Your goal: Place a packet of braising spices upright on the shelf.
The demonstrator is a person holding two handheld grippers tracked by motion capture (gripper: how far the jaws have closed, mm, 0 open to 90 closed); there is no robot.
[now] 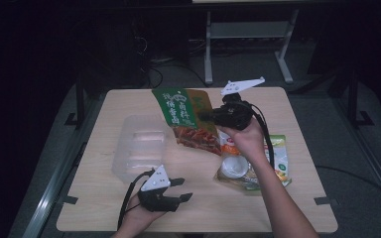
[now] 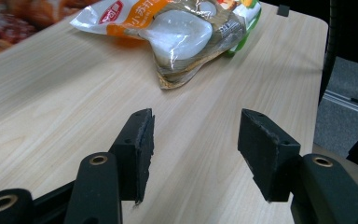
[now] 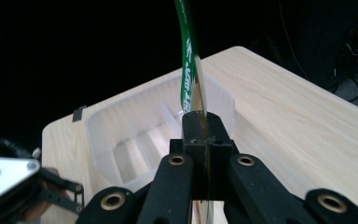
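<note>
- The right gripper point(image 1: 209, 115), held up over the far middle of the surface point(image 1: 99, 198) on an outstretched forearm, points left; its fingers point(image 3: 193, 140) are clamped on the edge of the green snack pouch point(image 1: 181, 111).
- The pouch hangs clear of the surface, just right of the clear plastic container point(image 1: 138, 148).
- The left gripper point(image 1: 181, 189) rests low at the near edge, fingers point(image 2: 137, 149) apart with nothing between them, aimed at the white-bun packet point(image 2: 186, 32).
</note>
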